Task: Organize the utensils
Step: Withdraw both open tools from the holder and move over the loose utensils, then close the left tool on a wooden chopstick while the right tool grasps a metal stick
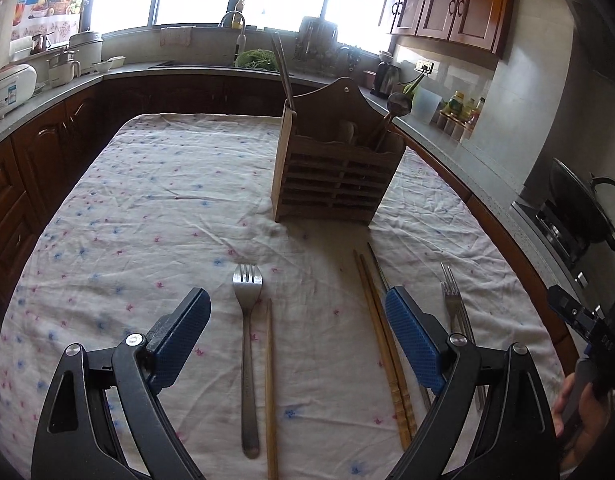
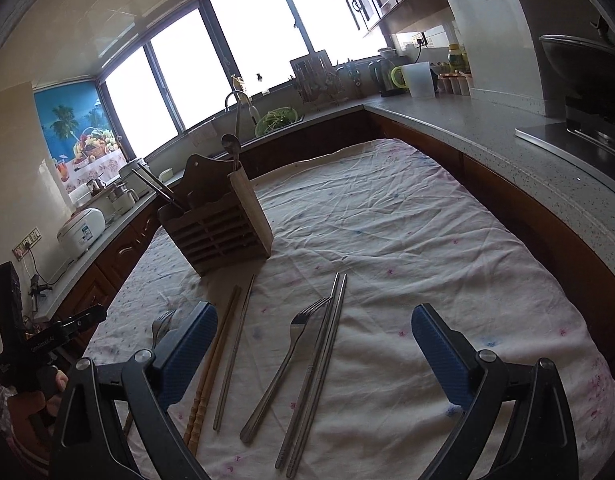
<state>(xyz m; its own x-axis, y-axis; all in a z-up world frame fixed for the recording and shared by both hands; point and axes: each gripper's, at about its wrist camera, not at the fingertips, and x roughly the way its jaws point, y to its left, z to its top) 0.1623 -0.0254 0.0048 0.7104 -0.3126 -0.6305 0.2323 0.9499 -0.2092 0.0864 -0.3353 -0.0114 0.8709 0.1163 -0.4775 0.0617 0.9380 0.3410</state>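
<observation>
Left wrist view: left gripper (image 1: 297, 312) hangs wide, nothing between its pads, above a fork (image 1: 247, 344) and a single wooden chopstick (image 1: 270, 380) on the cloth-covered counter (image 1: 147, 200). Wooden chopstick pair (image 1: 381, 344) lies just beside the right pad. Utensil holder (image 1: 331, 172) stands farther back; the cloth to its left is bare. Right wrist view: right gripper (image 2: 313, 334) is also wide, over a second fork (image 2: 285, 360) and metal chopsticks (image 2: 319, 368); bare cloth runs to the counter's right edge.
</observation>
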